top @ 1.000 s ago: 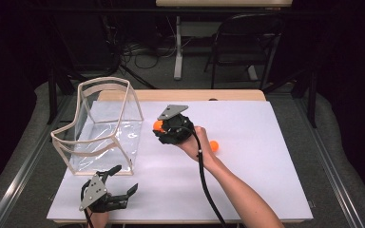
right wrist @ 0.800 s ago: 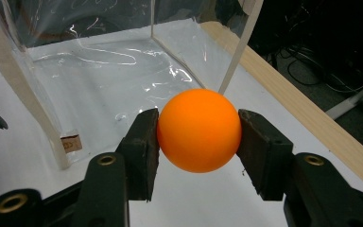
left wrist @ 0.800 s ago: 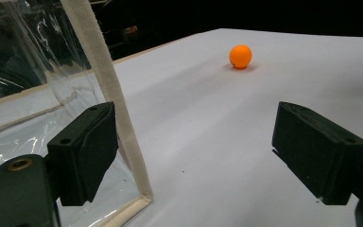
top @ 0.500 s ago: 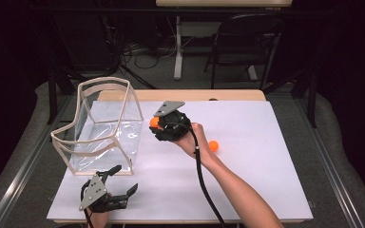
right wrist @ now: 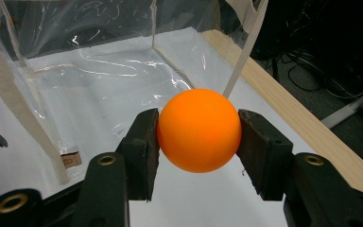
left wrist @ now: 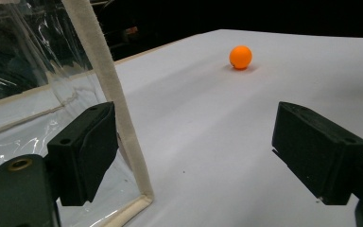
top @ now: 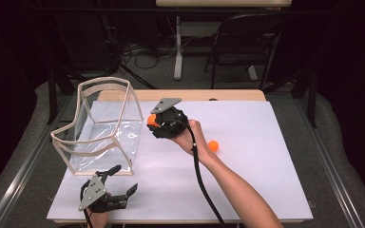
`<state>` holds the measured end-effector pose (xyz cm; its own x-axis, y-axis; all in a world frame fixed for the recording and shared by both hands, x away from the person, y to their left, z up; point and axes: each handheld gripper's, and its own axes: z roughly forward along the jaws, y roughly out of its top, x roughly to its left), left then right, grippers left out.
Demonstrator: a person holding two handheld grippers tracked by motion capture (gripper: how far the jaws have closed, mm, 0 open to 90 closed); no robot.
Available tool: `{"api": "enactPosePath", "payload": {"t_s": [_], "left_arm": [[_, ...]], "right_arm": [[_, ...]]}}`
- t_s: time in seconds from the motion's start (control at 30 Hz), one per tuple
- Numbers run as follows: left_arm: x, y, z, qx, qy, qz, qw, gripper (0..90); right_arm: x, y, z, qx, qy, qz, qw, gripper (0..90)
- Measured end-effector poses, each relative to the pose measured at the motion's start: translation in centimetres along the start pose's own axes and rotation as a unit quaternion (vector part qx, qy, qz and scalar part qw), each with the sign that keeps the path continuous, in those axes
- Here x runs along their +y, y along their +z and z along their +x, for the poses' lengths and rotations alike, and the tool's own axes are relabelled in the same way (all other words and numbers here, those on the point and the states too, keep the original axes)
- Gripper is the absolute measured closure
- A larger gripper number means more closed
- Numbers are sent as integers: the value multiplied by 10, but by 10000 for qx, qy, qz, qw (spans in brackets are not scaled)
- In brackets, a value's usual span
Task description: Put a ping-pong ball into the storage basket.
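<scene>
White desk (top: 266,180) carries everything. Right gripper (right wrist: 198,137) has its jaws clamped on an orange ball (right wrist: 199,129), just beside the clear bag (top: 102,128) at its 3 o'clock edge. Left gripper (left wrist: 208,156), jaws apart, rests at the bag's 6 o'clock corner; a second ball (top: 213,146) lies near the right hand (top: 190,137).

Premises read as a lab or test room, dark beyond the work area. A white-topped table (top: 266,156) stands on grey floor matting; loose cables (top: 142,50) run across the floor behind, beside a black chair (top: 247,42) and a desk's pedestal leg (top: 178,47).
</scene>
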<state>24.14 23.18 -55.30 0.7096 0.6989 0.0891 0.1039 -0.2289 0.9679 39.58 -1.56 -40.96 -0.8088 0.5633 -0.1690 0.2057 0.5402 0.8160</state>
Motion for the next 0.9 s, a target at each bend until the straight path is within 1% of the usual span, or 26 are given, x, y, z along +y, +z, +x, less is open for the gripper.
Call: {"api": "enactPosePath", "payload": {"t_s": [0.33, 0.57, 0.9], "left_arm": [[0, 0, 0, -8, -16, 1, 10000, 155], [0, 0, 0, -2, -17, 5, 10000, 155], [0, 1, 0, -4, -15, -1, 10000, 155]], "right_arm": [[9, -2, -2, 7, -11, -51, 10000, 503], [15, -2, -1, 15, -67, -69, 10000, 503], [24, -2, -3, 38, -66, -115, 9999, 503]]}}
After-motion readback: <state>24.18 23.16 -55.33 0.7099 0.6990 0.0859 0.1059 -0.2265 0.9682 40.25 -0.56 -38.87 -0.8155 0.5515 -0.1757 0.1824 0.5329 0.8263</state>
